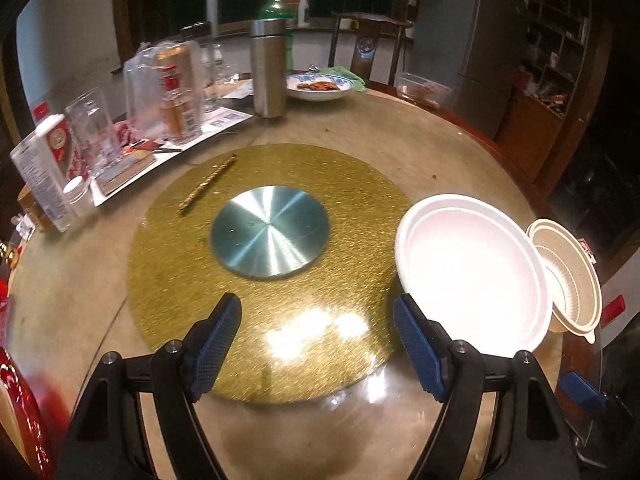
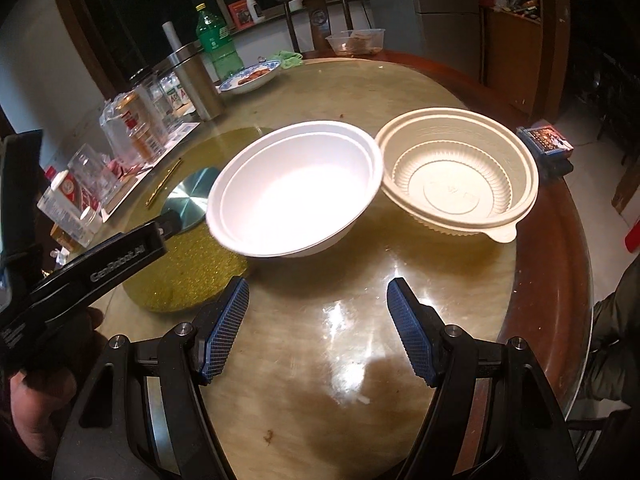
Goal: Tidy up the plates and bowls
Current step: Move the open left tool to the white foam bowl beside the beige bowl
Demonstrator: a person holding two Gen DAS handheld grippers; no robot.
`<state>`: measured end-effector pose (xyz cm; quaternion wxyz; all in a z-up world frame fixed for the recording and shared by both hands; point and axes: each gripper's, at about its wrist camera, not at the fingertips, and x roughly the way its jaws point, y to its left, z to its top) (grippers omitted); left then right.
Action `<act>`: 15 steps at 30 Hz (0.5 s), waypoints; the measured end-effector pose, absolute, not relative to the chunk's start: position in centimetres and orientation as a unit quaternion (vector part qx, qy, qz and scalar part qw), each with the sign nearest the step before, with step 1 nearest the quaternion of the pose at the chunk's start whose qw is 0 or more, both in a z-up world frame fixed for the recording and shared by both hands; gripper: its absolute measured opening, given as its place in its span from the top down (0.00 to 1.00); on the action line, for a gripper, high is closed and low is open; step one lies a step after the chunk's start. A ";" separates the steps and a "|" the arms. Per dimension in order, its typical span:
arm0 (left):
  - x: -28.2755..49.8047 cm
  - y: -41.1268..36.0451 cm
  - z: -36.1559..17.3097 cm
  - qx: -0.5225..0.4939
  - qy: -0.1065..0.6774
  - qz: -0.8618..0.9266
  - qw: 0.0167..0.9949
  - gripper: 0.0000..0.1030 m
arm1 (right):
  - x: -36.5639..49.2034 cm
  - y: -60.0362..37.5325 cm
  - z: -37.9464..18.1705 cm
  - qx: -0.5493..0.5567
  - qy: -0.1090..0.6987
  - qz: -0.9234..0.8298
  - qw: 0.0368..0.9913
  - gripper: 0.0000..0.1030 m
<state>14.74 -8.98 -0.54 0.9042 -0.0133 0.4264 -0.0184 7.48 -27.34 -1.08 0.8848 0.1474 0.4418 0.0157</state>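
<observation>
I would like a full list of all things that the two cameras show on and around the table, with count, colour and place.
white bowl: 1, white, partly on the gold mat
beige bowl: 1, beige, ribbed, beside the white bowl, rims meeting
gold mat: 1, gold, table centre
metal disc: 1, silver, on the mat
steel flask: 1, silver, far side
green bottle: 1, green, behind the flask
blue-and-white dish: 1, holds food, far side
beer can: 1, gold and red, in clear wrap
clear container: 1, far edge
chair: 1, dark wood, behind table
left gripper: open, empty
right gripper: open, empty
</observation>
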 end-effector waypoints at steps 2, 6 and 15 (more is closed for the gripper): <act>15.1 -9.5 -0.7 -0.007 0.428 -0.019 0.904 0.24 | 8.0 -27.6 -1.3 0.151 0.443 0.014 0.883 0.30; 16.0 -10.1 -1.0 -0.001 0.429 -0.018 0.903 0.24 | 8.6 -28.0 -1.6 0.159 0.446 0.013 0.880 0.30; 16.6 -10.3 -1.2 0.008 0.431 -0.014 0.902 0.24 | 9.8 -29.2 -2.1 0.224 0.452 0.043 0.862 0.30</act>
